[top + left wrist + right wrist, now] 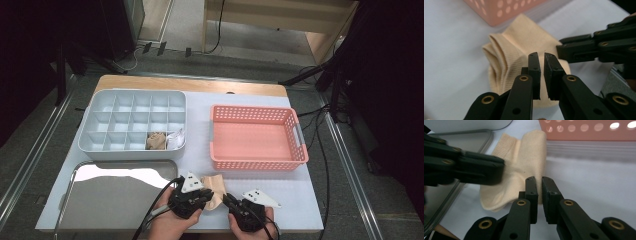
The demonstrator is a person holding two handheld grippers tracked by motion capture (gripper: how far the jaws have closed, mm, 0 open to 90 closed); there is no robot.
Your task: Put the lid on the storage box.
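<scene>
Beige sock sits at the near edge of the white table, loosely folded, ribbed cuff bunched into soft ridges, just near of the pink basket and right of the metal tray. My left gripper comes at it from the left, right gripper from the near right; both tips are at the fabric. In each gripper view the jaws stand nearly together with a thin slit between, and I can't tell if either pinches cloth or just rests against it. Risk as I see it: if I lift now with only a thin edge caught, the knit probably slips out or the fold opens and droops. The two grippers are also very close, so they could bump or tug the sock opposite ways. Far left, the grey compartment organizer holds a tan rolled sock and a white one in its near-right cells.
</scene>
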